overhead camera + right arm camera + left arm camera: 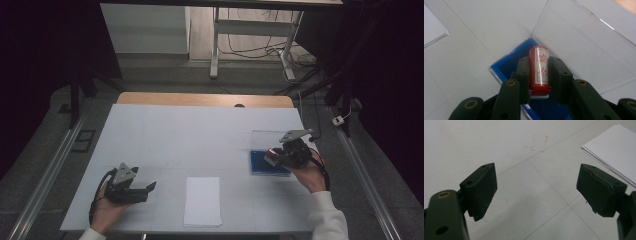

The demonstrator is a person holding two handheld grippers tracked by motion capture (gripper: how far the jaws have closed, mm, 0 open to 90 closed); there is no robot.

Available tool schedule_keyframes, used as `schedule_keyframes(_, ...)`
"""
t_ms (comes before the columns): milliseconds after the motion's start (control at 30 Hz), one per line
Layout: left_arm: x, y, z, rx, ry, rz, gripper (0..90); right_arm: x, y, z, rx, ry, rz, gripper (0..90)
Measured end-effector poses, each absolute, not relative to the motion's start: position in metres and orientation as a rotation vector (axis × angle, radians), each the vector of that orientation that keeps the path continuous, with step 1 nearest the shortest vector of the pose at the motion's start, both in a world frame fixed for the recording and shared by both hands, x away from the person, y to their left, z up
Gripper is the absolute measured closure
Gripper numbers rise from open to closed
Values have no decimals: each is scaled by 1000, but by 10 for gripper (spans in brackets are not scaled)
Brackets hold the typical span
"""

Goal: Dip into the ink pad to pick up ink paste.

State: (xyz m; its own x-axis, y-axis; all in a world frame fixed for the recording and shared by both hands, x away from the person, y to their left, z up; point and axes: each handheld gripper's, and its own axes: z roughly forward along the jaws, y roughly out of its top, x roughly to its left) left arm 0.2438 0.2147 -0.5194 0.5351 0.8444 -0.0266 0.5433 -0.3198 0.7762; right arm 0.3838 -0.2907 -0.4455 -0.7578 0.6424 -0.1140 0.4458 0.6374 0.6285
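The right gripper is clamped on a red cylindrical stamp with a white label of red characters, held just over a blue rectangular ink pad; whether stamp and pad touch is unclear. The pad's clear plastic lid stands open behind it, at the table's right side. The left gripper has jaws spread wide with nothing between them, low over the white table, near a white paper stack.
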Motion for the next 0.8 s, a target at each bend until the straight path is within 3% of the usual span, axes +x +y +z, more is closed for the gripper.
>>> schedule_keyframes(800, 244, 214, -520, 2020, 1120, 510, 171, 391, -286, -460, 885, 2550, 738, 702)
